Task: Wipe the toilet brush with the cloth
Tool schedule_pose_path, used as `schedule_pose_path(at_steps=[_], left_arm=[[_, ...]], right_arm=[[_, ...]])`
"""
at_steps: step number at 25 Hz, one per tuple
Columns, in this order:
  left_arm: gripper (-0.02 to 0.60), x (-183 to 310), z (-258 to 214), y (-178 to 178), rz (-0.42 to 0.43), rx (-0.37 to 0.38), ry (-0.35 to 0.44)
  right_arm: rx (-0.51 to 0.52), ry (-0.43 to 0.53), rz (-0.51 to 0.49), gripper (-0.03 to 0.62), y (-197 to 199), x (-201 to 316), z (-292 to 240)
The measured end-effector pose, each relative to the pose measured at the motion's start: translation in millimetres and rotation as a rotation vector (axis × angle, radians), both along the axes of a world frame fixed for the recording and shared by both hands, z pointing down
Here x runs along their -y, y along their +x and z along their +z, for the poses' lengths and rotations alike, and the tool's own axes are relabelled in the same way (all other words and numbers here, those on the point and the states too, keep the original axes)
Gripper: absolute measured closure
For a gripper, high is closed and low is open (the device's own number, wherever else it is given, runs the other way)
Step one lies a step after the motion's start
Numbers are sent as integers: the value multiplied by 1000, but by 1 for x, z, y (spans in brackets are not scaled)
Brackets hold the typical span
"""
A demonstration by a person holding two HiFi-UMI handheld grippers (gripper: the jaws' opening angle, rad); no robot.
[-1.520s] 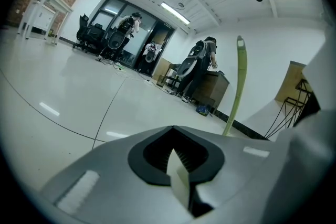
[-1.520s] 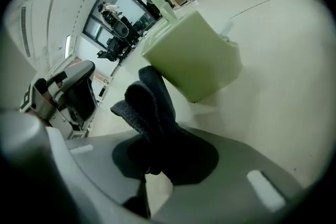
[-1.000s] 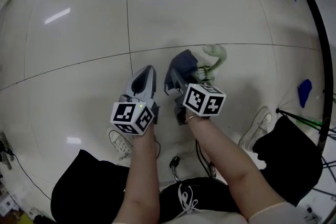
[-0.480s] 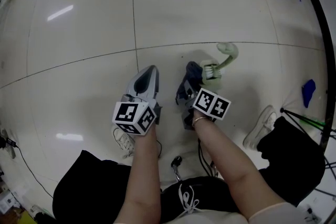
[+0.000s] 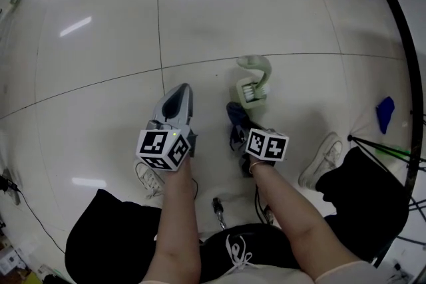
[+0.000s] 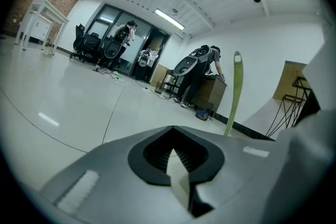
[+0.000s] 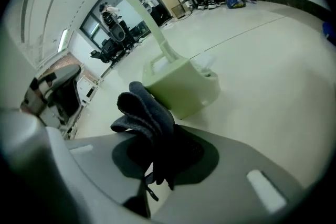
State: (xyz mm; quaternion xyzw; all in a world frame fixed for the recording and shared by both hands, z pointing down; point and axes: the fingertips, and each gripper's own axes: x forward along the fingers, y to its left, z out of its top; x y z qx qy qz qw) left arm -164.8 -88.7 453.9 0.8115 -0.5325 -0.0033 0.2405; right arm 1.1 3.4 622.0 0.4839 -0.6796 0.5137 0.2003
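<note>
On open floor (image 5: 100,23), toilet brush (image 5: 253,91) upright, cloth (image 7: 148,112) clamped in right tool (image 7: 168,139)

Right tongs (image 5: 238,127) with cloth (image 5: 235,111) drawn back, toilet brush (image 5: 252,87) now standing apart ahead

The floor (image 5: 100,23) is made of large glossy white tiles with thin dark joints. The pale green toilet brush (image 5: 258,67) stands on it in its holder (image 5: 251,96), just below one joint. The person's white shoes (image 5: 324,157) rest on the tiles. A small blue item (image 5: 385,114) lies well apart at the right, and a black cable (image 5: 26,216) lies at the left.
</note>
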Motion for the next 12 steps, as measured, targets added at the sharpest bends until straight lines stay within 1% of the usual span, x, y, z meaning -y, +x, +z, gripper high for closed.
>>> schedule_pose_path(at_steps=[3,5,7,9,10,11,12], left_arm=[[575,6,-43,14,-21,-33,77],[575,14,-87,24,-34,-62,160],[575,23,-139,37,-26,-70,257],[575,30,-189,50,2,-56,345],[575,32,-209,58,25,-50,372],[575,34,-223,67,55,-43,384],[575,33,-232,76,88,-31,379]], right_arm=[[-33,16,-106,517,17,-23,-15],[-71,41,-136,517,38,-25,-28],[-93,79,-90,517,66,-13,-47],[-83,150,-8,519,92,13,-78],[-74,200,26,519,103,30,-98],[-66,259,50,519,110,46,-122],[-58,328,63,519,114,63,-148]])
